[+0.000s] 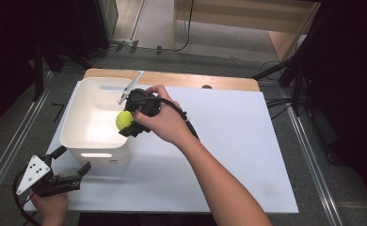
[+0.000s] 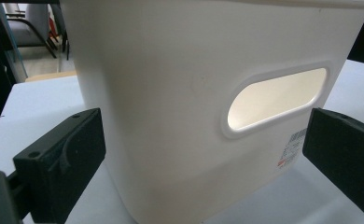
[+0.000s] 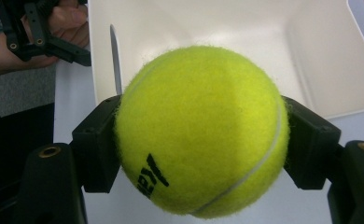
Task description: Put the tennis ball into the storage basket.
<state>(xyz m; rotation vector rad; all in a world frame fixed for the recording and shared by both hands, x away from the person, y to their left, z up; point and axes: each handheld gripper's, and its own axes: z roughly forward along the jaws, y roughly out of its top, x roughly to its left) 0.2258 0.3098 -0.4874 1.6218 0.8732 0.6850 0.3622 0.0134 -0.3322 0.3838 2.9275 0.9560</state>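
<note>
Clearly the fingers (image 3: 96,149) of the right gripper (image 3: 201,140) are clamped on the tennis ball (image 3: 201,130), one pad pressing each side of its felt, so the ball sits squarely between them. In the high view that ball (image 1: 123,119) hangs in the right gripper (image 1: 133,120) at the right-hand rim of the white bin (image 1: 75,117), just over its open top and not yet down inside. The right hand (image 1: 165,120) wraps the gripper's body from the right.

Farther out, the left gripper (image 1: 73,162) rests low near the desk's near-left corner, its fingers (image 2: 66,156) spread wide with nothing between them; they face the bin's near wall and its oval handle cut-out (image 2: 276,98), apart from it. The left hand (image 1: 50,205) holds it from below.

Beneath everything lies the desk (image 1: 228,155), covered in white.

Judging by this, the pick-up is done and the carry is nearly over; what looks to be left is bringing the ball fully over the bin's hollow and letting go. The part of the bin's inside that can be seen is bare.
</note>
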